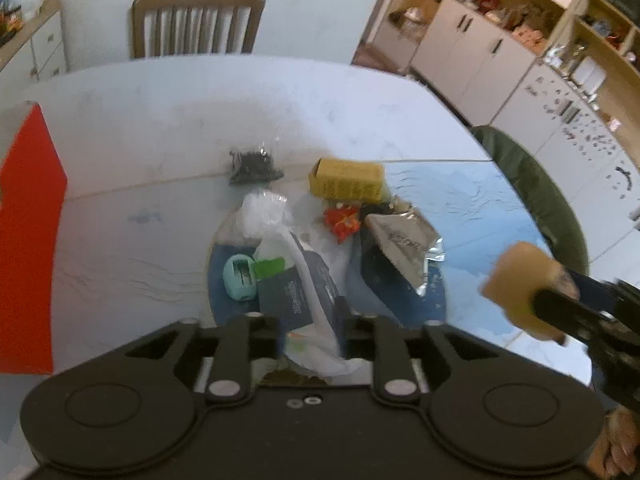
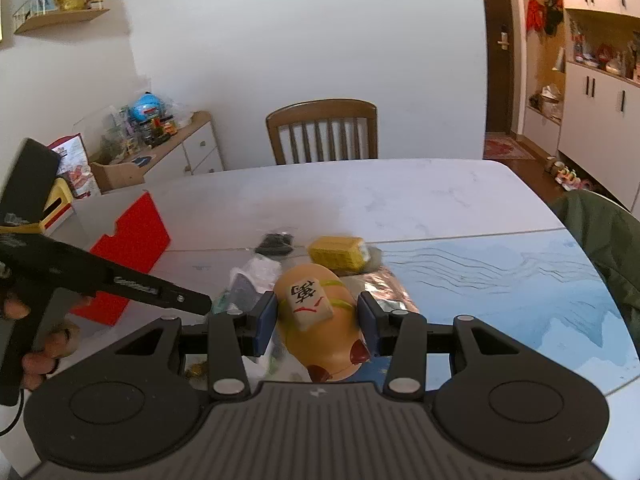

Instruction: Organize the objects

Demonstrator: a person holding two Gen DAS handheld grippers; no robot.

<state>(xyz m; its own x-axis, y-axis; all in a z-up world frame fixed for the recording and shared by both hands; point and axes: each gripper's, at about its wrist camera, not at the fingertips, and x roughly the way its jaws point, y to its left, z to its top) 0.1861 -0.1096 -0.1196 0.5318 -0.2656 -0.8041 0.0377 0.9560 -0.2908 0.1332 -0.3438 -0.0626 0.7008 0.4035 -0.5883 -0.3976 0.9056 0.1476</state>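
Observation:
My right gripper (image 2: pixel 318 320) is shut on a tan plush toy (image 2: pixel 320 332) with a mahjong tile on top and holds it above the pile. In the left wrist view the same toy (image 1: pixel 516 284) hangs at the right, off the table. My left gripper (image 1: pixel 312 332) sits low over a blue plate (image 1: pixel 400 300). A dark grey box (image 1: pixel 296 292) with a white plastic bag (image 1: pixel 266 210) draped over it fills the gap between its jaws. The pile also holds a yellow box (image 1: pixel 346 180), a silver foil pack (image 1: pixel 404 248), a red wrapper (image 1: pixel 342 220), a mint green item (image 1: pixel 240 278) and a black packet (image 1: pixel 254 166).
An open red box (image 1: pixel 28 240) stands at the left edge of the white table (image 1: pixel 160 128). A wooden chair (image 1: pixel 196 20) is at the far side, and a chair with a green jacket (image 1: pixel 532 192) is on the right. A hand (image 2: pixel 36 360) holds the left gripper's handle.

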